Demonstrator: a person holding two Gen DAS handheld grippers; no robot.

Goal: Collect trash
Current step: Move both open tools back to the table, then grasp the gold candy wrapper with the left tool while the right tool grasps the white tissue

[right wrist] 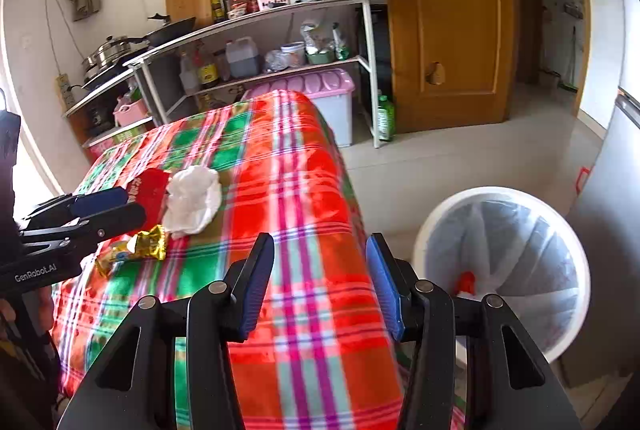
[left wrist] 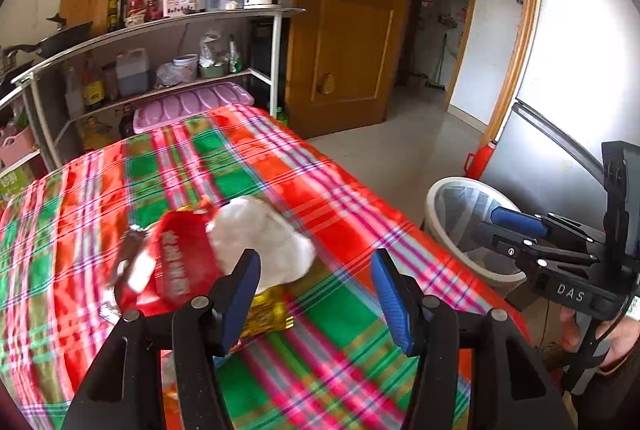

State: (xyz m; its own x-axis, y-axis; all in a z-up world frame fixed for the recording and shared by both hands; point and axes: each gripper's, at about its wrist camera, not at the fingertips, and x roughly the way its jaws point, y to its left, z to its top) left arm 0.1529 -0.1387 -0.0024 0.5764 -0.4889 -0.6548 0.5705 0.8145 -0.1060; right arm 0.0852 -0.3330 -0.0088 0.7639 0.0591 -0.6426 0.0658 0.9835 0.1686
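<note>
Item: table trash, three pieces, lying together on the plaid-covered bench [right wrist: 304, 189] toward its near left side.

Risks, as you stand now:
- The yellow foil wrapper [right wrist: 138, 246] lies near the bench's left edge; a sideways nudge from a finger could push it off onto the floor.
- The white crumpled tissue [right wrist: 194, 199] is light and loose. If you pinch only a fold, it may unfurl or slip free on the way across to the bin [right wrist: 424, 230].
- The red packet [left wrist: 182, 262] overlaps the tissue in the left view; closing on one may drag the other along.
- The cloth is soft; a deep bite could catch the fabric and pull it.
- The bin stands on the floor just off the bench's right edge, so a release short of its rim would miss.

Tongs:
- Your left tongs [left wrist: 316, 294] hang half open over the bench, nothing between the pads, the trash just ahead and left of them.
- Your right tongs [right wrist: 320, 282] are likewise parted and empty, between bench edge and bin.

Appearance: tissue bunched, puffy; packet flat, glossy red with white lettering; wrapper crinkled, shiny gold. The bin has a clear liner; a red scrap [right wrist: 466, 282] already lies inside.
</note>
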